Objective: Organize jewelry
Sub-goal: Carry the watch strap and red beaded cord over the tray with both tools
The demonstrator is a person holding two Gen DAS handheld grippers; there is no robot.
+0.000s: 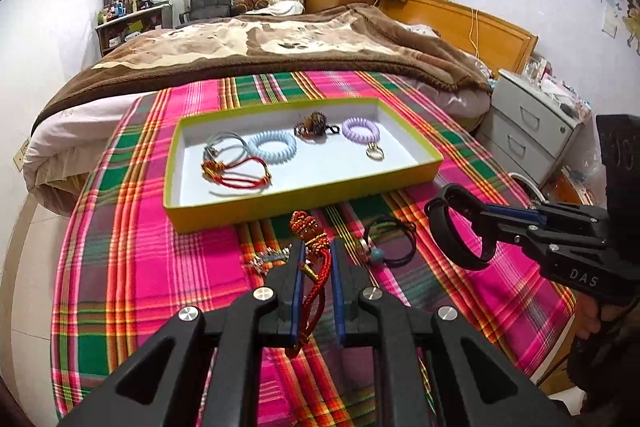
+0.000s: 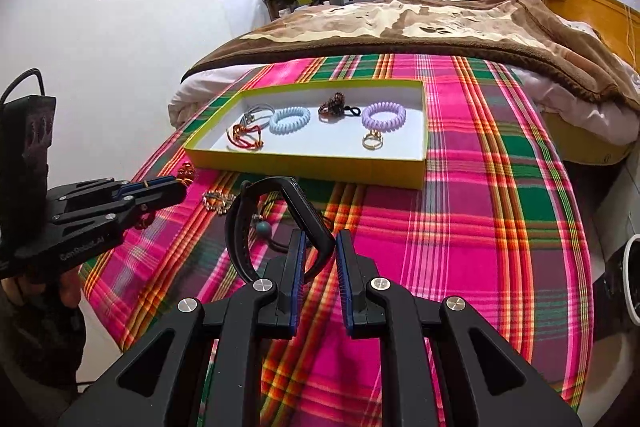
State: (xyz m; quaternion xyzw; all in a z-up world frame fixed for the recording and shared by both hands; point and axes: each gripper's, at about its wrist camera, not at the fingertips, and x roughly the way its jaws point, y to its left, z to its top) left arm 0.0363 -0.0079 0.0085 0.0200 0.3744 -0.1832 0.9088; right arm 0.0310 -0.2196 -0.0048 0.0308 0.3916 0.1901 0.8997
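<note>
My left gripper (image 1: 317,251) is shut on a red knotted cord bracelet (image 1: 309,227), whose knot stands above the fingertips while its tail hangs down between the pads. It hovers just in front of the yellow-green tray (image 1: 304,203). My right gripper (image 2: 320,239) is shut on a black wristband (image 2: 239,227) and holds it above the cloth. From the left wrist view, the right gripper (image 1: 482,219) and its wristband (image 1: 460,255) are on the right. In the right wrist view, the left gripper (image 2: 178,187) is on the left, near the tray (image 2: 304,167).
The tray holds a grey cord, a red cord bracelet (image 1: 240,173), a blue coil tie (image 1: 273,147), a brown beaded piece (image 1: 310,125), a purple coil (image 1: 360,127) and a gold ring (image 1: 375,151). A silver bead bracelet (image 1: 268,259) and a black cord with a teal bead (image 1: 390,243) lie on the plaid cloth.
</note>
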